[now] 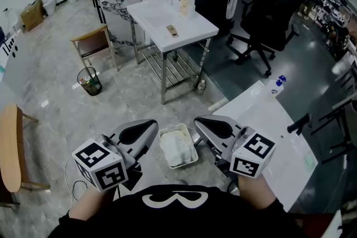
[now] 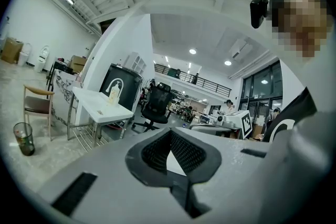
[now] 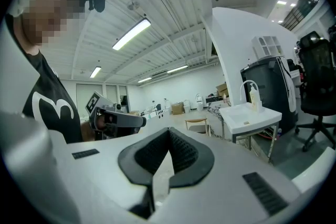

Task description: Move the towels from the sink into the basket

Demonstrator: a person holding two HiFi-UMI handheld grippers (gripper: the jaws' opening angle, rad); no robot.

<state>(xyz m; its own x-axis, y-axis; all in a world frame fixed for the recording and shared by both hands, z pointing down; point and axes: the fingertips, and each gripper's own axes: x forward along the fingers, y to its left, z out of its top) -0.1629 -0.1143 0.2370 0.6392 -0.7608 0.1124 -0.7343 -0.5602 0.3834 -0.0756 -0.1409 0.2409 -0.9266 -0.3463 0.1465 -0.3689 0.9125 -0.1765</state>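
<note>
Your left gripper (image 1: 147,129) and right gripper (image 1: 203,124) sit at the lower middle of the frame, both jaws closed on nothing. Between them on the floor, the basket (image 1: 194,154) holds white towels (image 1: 175,145). The sink (image 1: 156,14) stands upper centre.

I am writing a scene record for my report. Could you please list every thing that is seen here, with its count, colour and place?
sink: one, white on steel legs, ahead across the floor
soap bottle: one, pale, at the sink's back edge
small flat object: one, tan, on the sink; kind unclear
basket: one, white, on the floor between the grippers
towels: count unclear, white, inside the basket
waste bin: one, black, left of the sink
wooden chair: one, light wood, left of the sink
office chair: one, black, right of the sink
table: one, white, at the right
bottle: one, blue cap, by the table's far edge
left gripper: grey, shut, empty
right gripper: grey, shut, empty
</note>
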